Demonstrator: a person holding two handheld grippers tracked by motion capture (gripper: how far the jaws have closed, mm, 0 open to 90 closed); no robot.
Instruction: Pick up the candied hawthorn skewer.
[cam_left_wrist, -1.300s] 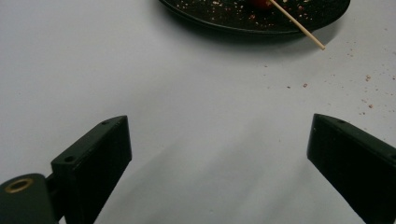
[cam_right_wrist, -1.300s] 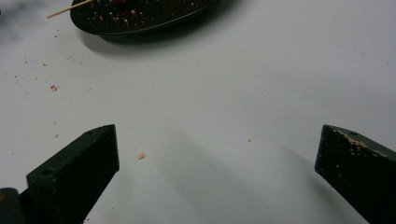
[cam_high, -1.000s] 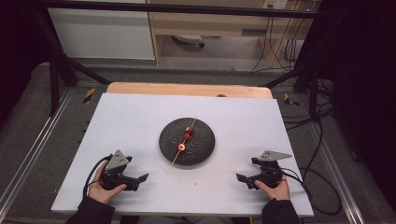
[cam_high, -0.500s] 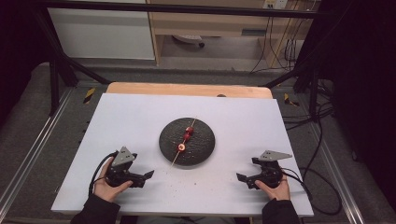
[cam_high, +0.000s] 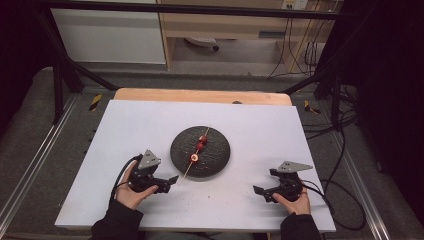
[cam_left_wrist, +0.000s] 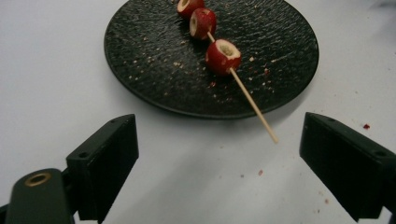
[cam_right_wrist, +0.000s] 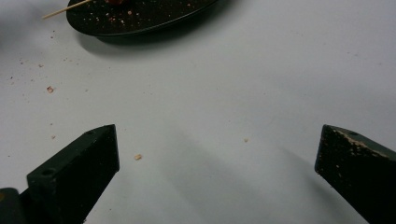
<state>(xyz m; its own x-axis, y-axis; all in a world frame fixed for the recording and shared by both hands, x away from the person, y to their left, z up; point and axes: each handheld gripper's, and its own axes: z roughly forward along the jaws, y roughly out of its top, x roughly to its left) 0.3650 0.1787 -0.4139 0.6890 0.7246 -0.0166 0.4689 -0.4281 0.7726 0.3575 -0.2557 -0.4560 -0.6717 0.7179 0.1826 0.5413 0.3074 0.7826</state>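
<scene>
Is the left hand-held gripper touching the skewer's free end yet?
Apart. In the left gripper view, the skewer tip ends over bare table short of the left hand-held gripper, whose jaws stand wide either side with nothing between them.

Beside the black plate (cam_high: 200, 151), two black grippers are seen, one in each hand. The left gripper (cam_high: 167, 183) is topped by a grey three-cornered plate and trailed by a looping black cable. On the right gripper (cam_high: 264, 192), the same grey plate is carried. Blocky black jaws are shown, screw holes sunk in; a brass-ringed hole is noted. Dark sleeves are worn.
</scene>
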